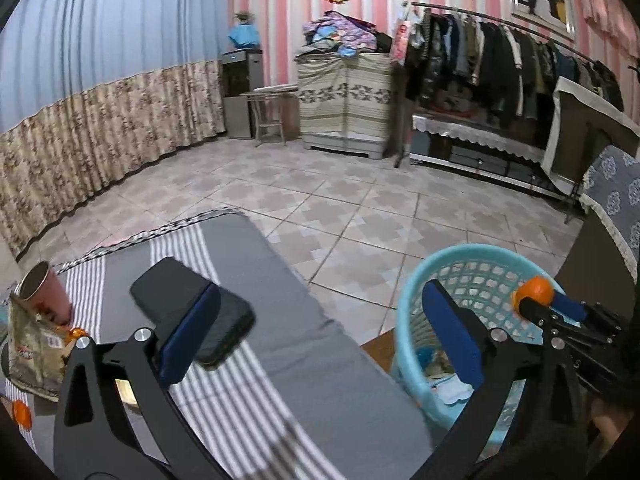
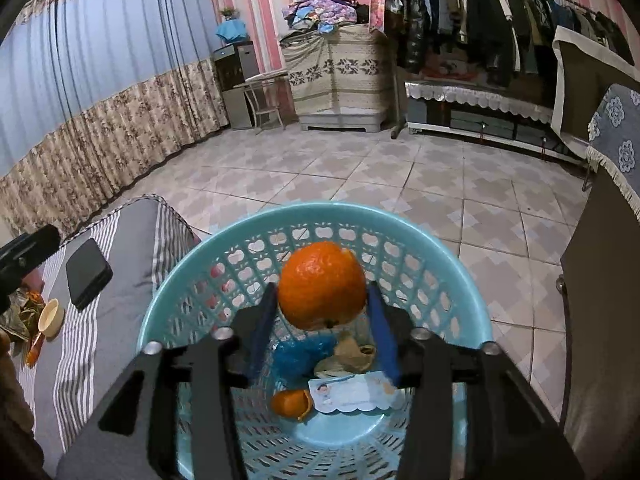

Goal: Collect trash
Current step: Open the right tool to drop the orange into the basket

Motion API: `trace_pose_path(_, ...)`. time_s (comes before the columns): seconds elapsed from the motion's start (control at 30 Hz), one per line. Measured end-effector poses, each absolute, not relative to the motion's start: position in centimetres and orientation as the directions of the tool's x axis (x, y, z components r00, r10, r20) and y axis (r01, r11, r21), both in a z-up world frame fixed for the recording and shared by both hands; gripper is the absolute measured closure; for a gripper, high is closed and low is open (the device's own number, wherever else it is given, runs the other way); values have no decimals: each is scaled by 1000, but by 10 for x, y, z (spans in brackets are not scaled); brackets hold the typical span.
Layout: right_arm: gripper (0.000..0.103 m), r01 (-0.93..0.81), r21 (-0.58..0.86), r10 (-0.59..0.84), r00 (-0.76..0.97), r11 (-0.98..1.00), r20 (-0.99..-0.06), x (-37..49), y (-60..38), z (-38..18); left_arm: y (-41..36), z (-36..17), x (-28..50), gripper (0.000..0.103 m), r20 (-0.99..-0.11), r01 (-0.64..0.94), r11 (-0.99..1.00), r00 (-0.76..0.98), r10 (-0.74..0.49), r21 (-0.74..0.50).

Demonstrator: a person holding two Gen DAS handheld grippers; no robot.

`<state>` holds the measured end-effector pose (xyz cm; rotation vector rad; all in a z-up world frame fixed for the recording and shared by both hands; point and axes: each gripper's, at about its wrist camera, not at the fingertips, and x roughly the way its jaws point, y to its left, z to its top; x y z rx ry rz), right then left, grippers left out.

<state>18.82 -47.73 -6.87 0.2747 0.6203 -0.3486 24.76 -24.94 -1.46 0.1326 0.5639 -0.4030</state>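
Observation:
A light blue mesh basket [image 2: 320, 216] stands on the floor beside the low table; it shows at the right of the left wrist view [image 1: 460, 256]. My right gripper [image 2: 322, 308] is above it, jaws apart, with a round orange peel [image 2: 322, 284] loose between the fingertips, slivers of gap on both sides. In the basket lie an orange peel piece [image 2: 292, 402], a blue wrapper [image 2: 300, 354], a brown scrap [image 2: 356, 354] and a white packet [image 2: 352, 396]. My left gripper [image 1: 320, 336] is wide open and empty over the table's striped cloth [image 1: 320, 360].
On the cloth lie a black phone [image 1: 192, 308], a pink cup [image 1: 44, 292], a crumpled snack bag [image 1: 32, 352] and a small beige cup [image 2: 52, 316]. A dark cabinet [image 2: 600, 320] stands right of the basket. Tiled floor [image 1: 340, 200] stretches toward a clothes rack [image 1: 500, 52].

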Motion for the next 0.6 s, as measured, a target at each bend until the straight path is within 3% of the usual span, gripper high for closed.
trace_pose_path(0.2, 14, 396, 143, -241, 768, 907, -594, 186, -471, -66, -231, -14, 250, 6, -537, 375, 927, 781, -318, -4)
trace_pose_path(0.6, 13, 375, 128, -246, 791, 918, -560, 181, -450, -47, -177, 2, 233, 6, -492, 309, 951, 831, -260, 19)
